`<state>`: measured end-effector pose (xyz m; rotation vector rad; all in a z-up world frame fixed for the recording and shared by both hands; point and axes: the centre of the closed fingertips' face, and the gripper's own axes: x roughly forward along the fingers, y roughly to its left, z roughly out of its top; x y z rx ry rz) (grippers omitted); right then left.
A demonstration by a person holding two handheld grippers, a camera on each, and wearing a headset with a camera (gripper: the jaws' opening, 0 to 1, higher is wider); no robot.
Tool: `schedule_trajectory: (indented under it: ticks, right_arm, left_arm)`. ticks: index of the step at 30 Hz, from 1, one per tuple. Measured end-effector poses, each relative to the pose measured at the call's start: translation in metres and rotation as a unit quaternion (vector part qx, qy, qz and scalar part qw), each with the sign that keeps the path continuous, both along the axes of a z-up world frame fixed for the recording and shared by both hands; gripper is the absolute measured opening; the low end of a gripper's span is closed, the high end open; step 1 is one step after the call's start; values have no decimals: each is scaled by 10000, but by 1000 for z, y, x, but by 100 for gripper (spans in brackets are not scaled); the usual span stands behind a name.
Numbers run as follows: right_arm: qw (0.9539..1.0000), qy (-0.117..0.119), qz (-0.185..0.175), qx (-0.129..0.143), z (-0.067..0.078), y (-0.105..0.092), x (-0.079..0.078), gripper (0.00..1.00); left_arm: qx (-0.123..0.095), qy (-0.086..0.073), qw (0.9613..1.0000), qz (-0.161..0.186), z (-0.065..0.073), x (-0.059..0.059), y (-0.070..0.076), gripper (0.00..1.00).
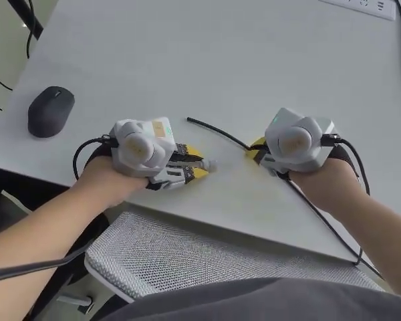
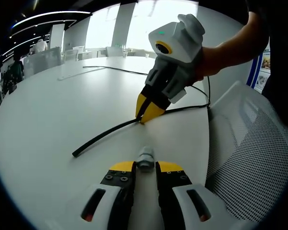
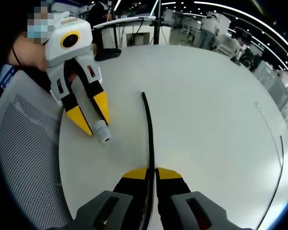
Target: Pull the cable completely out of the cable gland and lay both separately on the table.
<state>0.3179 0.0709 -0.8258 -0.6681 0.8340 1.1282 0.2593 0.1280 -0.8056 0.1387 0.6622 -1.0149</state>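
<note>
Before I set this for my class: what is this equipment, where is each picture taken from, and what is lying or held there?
No robot here: a person holds a two-jaw gripper in each hand. One picture looks down from a headset camera; the two round ones come from cameras on the grippers. The left gripper pinches a small grey cable gland; the right gripper clamps a black cable, free of the gland. A computer mouse lies on the white table.

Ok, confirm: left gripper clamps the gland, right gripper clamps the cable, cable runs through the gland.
No: the cable is out of the gland, its end lying apart, per the right gripper view. The left gripper on gland, right gripper on cable: correct.
</note>
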Motion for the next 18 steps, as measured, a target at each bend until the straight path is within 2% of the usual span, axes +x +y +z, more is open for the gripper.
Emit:
schedule_trajectory:
  ticks: [6, 16, 18]
  right_arm:
    - [9999, -51, -95, 40, 3, -1, 5, 9]
    - [9990, -71, -374, 225, 19, -10, 8, 19]
    - [9979, -18, -515, 400, 26, -10, 9, 24]
  left_arm:
    - [-13, -14, 10000, 54, 1, 2, 1, 20]
    - [35, -62, 9999, 139, 1, 4, 4, 28]
    - [73, -52, 9998, 170, 1, 4, 5, 31]
